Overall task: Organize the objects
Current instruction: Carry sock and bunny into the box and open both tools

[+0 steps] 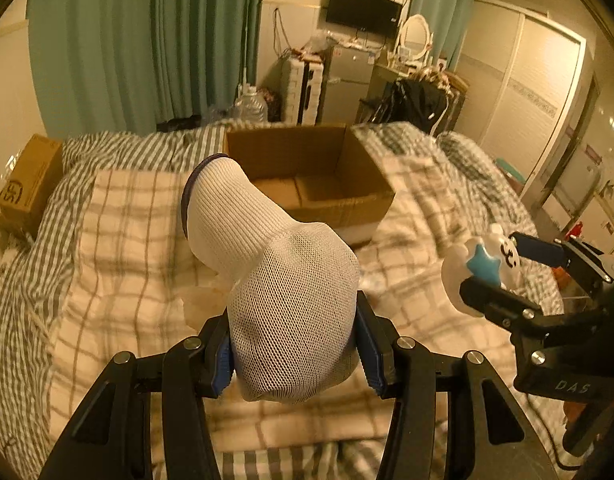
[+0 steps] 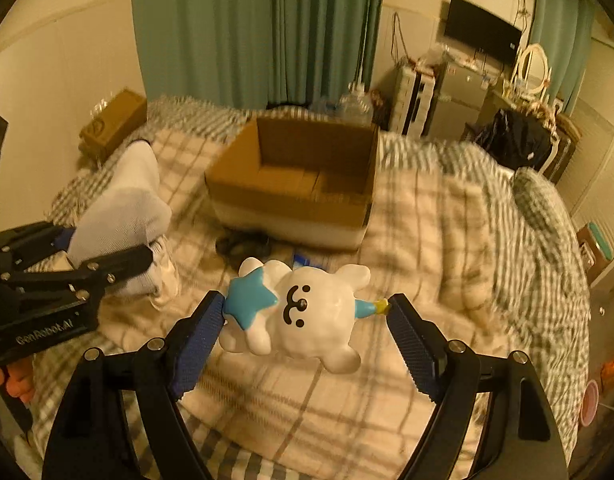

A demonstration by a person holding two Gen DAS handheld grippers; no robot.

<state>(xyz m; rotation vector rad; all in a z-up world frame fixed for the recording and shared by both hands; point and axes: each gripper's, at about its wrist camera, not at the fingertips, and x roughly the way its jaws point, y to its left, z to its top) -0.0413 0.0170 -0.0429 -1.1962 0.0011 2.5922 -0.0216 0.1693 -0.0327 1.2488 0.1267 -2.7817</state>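
My left gripper (image 1: 293, 344) is shut on a white mesh sock (image 1: 275, 280) with a dark cuff and holds it above the bed; it also shows in the right wrist view (image 2: 123, 216). My right gripper (image 2: 307, 312) is shut on a white cartoon toy (image 2: 307, 312) with a blue star, held above the bed; the toy also shows in the left wrist view (image 1: 481, 268). An open cardboard box (image 1: 307, 176) sits on the bed ahead of both grippers, also in the right wrist view (image 2: 295, 184). It looks empty.
The bed has a checked blanket (image 2: 387, 360). A dark object (image 2: 243, 246) and a small blue item (image 2: 307, 260) lie in front of the box. A brown carton (image 1: 27, 184) sits at the bed's left. A fridge (image 1: 347, 84) and clutter stand beyond.
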